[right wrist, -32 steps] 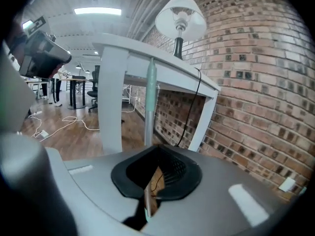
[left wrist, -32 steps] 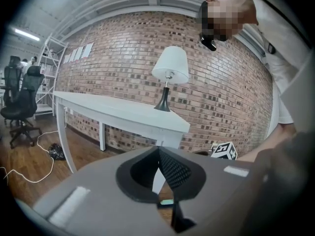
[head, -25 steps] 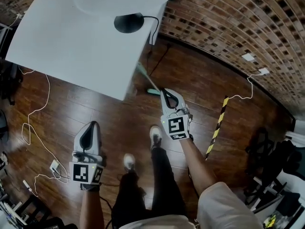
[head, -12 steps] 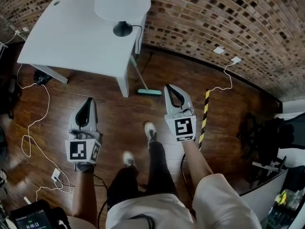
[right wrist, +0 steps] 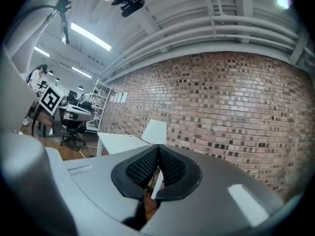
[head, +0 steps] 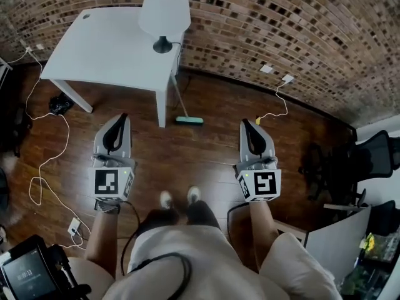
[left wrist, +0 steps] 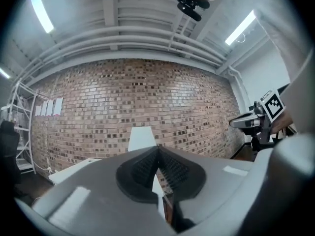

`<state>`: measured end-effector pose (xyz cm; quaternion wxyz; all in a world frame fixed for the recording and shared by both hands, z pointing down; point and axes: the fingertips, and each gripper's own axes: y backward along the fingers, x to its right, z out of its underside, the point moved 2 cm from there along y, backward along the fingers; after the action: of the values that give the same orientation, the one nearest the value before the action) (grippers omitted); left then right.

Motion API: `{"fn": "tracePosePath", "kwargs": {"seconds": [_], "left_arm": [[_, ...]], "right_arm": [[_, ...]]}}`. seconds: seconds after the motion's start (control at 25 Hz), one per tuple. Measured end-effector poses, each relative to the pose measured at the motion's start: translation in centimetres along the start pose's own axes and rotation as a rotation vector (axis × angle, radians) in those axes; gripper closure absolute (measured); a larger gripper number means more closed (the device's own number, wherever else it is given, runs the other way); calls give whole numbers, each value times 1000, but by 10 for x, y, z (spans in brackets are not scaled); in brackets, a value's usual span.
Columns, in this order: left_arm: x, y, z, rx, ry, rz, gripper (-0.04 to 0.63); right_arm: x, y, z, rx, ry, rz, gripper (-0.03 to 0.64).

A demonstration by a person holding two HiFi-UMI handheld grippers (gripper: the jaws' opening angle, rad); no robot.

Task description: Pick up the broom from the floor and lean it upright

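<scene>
The broom (head: 189,120) has a teal head on the wood floor, and its thin handle (head: 176,95) leans upright against the corner of the white table (head: 106,49), beside the table leg. My left gripper (head: 119,119) hovers well off the floor, left of the broom, shut with nothing in it. At the same height, my right gripper (head: 247,125) is to the right of the broom, also shut and empty. In the left gripper view my left gripper (left wrist: 157,149) has its pads meeting. The same shows for my right gripper (right wrist: 158,147) in the right gripper view. Both point level at the brick wall.
A white lamp (head: 164,10) stands on the table's far corner. White cables (head: 45,161) loop over the floor at left, with more cable and sockets (head: 275,74) by the brick wall. A black office chair (head: 369,161) stands at right. The person's feet (head: 178,197) are between the grippers.
Both grippers have risen away from the floor as the person stood up. The right gripper moved right, away from the broom, which stays leaning on the table.
</scene>
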<state>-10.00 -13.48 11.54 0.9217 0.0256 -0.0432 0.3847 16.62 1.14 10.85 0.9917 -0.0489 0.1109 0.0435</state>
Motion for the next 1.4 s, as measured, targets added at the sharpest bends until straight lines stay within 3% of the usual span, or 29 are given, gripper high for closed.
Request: {"fn": "tracePosePath", "kwargs": {"seconds": [0.16, 0.32, 0.56, 1.08, 1.4], "left_arm": [[5, 21, -23, 31, -42, -27, 594], [6, 37, -32, 35, -29, -48, 594], [13, 56, -45, 29, -39, -110, 594], [23, 73, -43, 21, -44, -44, 594], [71, 99, -39, 3, -38, -11, 594]], "right_arm": [[5, 31, -20, 22, -43, 42, 604], [5, 47, -33, 73, -73, 46, 604], [10, 63, -38, 65, -88, 41, 604], [-6, 83, -38, 76, -84, 64, 604], [13, 136, -27, 70, -88, 94, 604]]}}
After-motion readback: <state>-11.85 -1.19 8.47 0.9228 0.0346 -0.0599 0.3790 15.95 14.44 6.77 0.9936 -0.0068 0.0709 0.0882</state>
